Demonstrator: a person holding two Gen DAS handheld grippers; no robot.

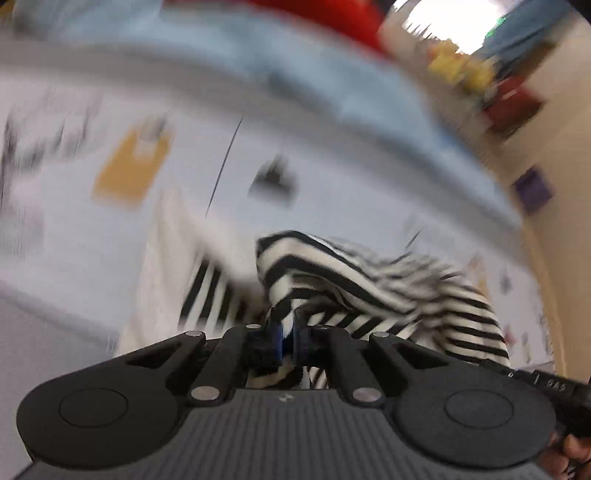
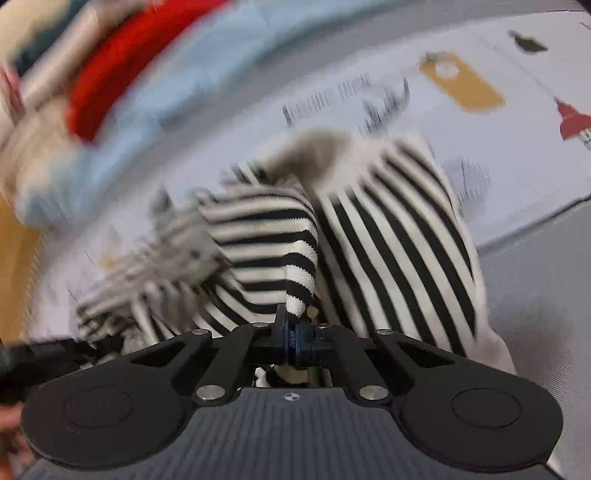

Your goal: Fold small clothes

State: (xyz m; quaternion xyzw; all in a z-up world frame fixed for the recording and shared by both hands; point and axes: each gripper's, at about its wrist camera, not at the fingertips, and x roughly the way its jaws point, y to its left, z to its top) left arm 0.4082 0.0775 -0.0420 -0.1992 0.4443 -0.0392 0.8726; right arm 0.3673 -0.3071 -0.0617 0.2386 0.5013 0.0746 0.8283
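Left wrist view: left gripper [image 1: 283, 338], black linkage with blue pads, jaws drawn together on a fold of the striped garment [image 1: 354, 280]; garment black-and-white striped knit, bunched and lifted just ahead of the fingers, draping to the right; a cream-coloured part of it trails left over the printed sheet [image 1: 92, 236]; sheet pale lavender, bearing a mustard patch [image 1: 127, 166] and dark motifs, much blurred; red item [image 1: 332, 14] at the far top, identity unclear; beige wall to the right.

Right wrist view: right gripper [image 2: 293, 338], same build, jaws closed tight on a striped cuff-like edge of the garment [image 2: 258, 236]; cuff stands up from between the pads; a broader striped panel spreads to the right, lying on the sheet [image 2: 535, 122]; left portion of the garment smeared by blur; grey surface [image 2: 535, 277] beside the sheet at right; red item [image 2: 122, 70] upper left.
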